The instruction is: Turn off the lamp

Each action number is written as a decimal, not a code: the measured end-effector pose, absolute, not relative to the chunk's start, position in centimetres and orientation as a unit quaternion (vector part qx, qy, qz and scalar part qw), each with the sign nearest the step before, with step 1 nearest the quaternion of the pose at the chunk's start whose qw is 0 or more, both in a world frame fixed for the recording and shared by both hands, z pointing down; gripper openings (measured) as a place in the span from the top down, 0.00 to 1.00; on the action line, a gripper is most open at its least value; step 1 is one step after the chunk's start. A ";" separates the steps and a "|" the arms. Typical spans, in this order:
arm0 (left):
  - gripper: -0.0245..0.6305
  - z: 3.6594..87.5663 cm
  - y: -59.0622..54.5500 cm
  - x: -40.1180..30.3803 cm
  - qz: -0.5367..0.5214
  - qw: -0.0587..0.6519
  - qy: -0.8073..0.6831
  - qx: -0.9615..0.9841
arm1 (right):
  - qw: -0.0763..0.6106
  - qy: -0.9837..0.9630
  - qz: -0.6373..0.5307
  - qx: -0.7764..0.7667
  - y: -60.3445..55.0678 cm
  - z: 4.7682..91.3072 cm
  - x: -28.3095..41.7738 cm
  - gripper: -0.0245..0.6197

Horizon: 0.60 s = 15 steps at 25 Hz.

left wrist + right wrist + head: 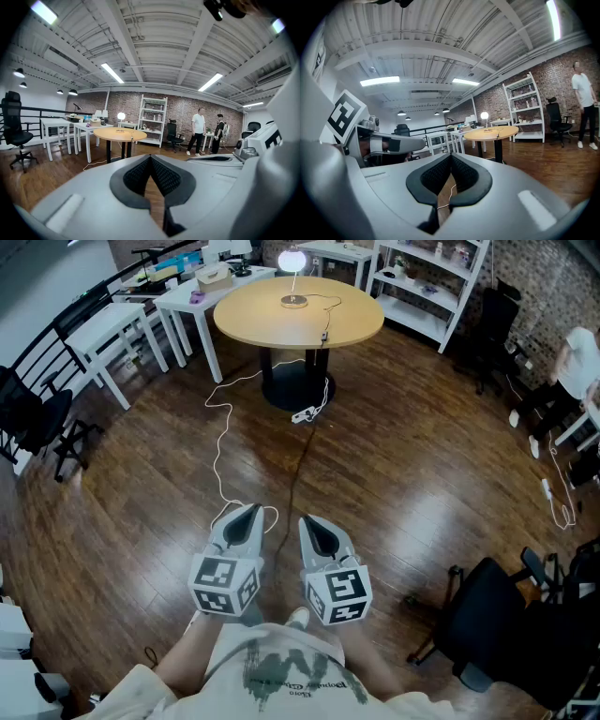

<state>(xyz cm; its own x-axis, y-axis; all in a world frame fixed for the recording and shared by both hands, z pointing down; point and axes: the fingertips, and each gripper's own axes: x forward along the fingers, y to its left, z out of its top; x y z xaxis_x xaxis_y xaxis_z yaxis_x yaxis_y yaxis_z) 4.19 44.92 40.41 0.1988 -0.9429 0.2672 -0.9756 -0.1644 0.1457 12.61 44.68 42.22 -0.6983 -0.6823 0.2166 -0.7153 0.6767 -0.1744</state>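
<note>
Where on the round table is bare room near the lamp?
The round table is bare left of the lamp and along its near edge, up to the cord. Right of the cord is a narrower bare strip. The white table behind is crowded.

Lit lamp point(292, 260) on round table point(265, 322)

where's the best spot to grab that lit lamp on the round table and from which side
Probably the thin upright stem of the lamp, between glowing globe and flat base: the one part narrow enough for jaws. Come in level from the near side of the round table, left of where its cord drops over the edge.
</note>
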 end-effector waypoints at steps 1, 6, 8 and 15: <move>0.97 40.5 44.6 4.3 0.059 0.144 -0.629 0.762 | 0.068 -0.914 0.124 0.381 44.3 42.2 12.4 0.96; 0.97 41.2 42.5 4.4 0.061 0.144 -0.621 0.768 | 0.075 -0.917 0.124 0.373 42.2 42.5 11.5 0.94; 0.97 41.6 41.0 4.2 0.061 0.144 -0.617 0.772 | 0.078 -0.917 0.122 0.373 40.9 42.7 10.9 0.94; 0.97 42.7 34.1 1.4 0.051 0.155 -0.593 0.789 | 0.103 -0.914 0.110 0.376 34.7 43.2 6.6 0.93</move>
<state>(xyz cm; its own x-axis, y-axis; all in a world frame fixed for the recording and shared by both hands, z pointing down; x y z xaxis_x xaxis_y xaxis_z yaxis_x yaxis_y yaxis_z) 1.45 34.10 42.68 0.2914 -0.9194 0.2641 -0.9510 -0.2488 0.1833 6.61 34.65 43.21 -0.6965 -0.6646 0.2705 -0.7098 0.6934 -0.1239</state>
